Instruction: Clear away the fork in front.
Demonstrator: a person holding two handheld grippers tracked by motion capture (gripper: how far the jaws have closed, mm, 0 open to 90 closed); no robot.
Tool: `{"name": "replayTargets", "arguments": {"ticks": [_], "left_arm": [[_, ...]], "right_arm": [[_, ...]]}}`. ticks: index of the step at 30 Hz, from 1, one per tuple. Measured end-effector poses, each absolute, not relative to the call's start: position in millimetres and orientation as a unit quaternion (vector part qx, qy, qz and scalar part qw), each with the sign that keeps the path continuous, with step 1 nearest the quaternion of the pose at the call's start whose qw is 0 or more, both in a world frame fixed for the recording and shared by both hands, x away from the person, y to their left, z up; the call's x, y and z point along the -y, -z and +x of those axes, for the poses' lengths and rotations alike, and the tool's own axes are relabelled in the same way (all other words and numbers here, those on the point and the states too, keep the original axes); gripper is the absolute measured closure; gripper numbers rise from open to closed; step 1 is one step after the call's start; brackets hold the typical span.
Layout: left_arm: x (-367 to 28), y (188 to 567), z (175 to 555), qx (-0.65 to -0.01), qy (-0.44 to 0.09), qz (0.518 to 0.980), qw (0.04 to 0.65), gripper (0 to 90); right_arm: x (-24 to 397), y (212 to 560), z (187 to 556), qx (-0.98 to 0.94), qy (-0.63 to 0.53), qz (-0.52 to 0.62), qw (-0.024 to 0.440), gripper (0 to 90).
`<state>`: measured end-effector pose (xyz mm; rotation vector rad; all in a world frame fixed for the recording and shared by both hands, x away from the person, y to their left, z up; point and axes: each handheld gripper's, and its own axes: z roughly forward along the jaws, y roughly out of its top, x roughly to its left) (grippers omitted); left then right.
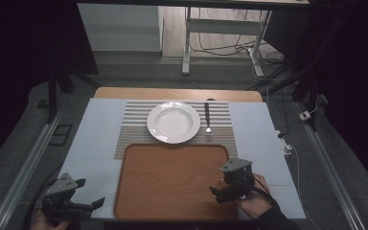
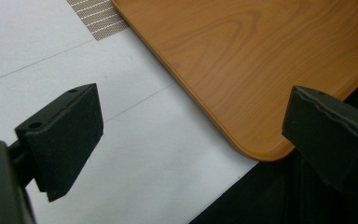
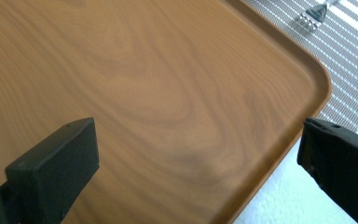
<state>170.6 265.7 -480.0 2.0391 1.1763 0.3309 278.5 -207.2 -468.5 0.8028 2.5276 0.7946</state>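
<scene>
A brown wooden tray [image 1: 172, 179] lies empty at the near middle of the table. Behind it a white plate [image 1: 173, 121] rests on a striped placemat [image 1: 134, 125], with a fork [image 1: 208, 122] to its right, tines toward me. My left gripper [image 1: 95, 194] hovers open beside the tray's near left corner [image 2: 261, 154], nothing between its jaws. My right gripper [image 1: 216, 194] hangs open over the tray's near right part [image 3: 168, 102]. The fork's tines [image 3: 313, 15] show in the right gripper view.
The white table top [image 1: 96, 139] ends close to me, with a dark drop at its front edge [image 2: 270, 196]. A white cable [image 1: 297, 163] runs along the table's right side. Desk legs and cables stand on the floor beyond.
</scene>
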Motion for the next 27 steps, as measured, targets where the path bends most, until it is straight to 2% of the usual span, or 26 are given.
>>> {"name": "replayTargets", "arguments": {"ticks": [18,27], "left_arm": [[-267.6,480.0,171.1,-0.46,-0.124,0.794,0.379,5.9],[-268.4,480.0,171.3,-0.461,-0.122,0.793,0.38,5.9]], "right_arm": [[170.4,478.7,310.5,-0.923,-0.185,0.194,0.276,0.0],[160.0,483.3,328.9,-0.928,-0.141,0.16,0.307,0.0]]}}
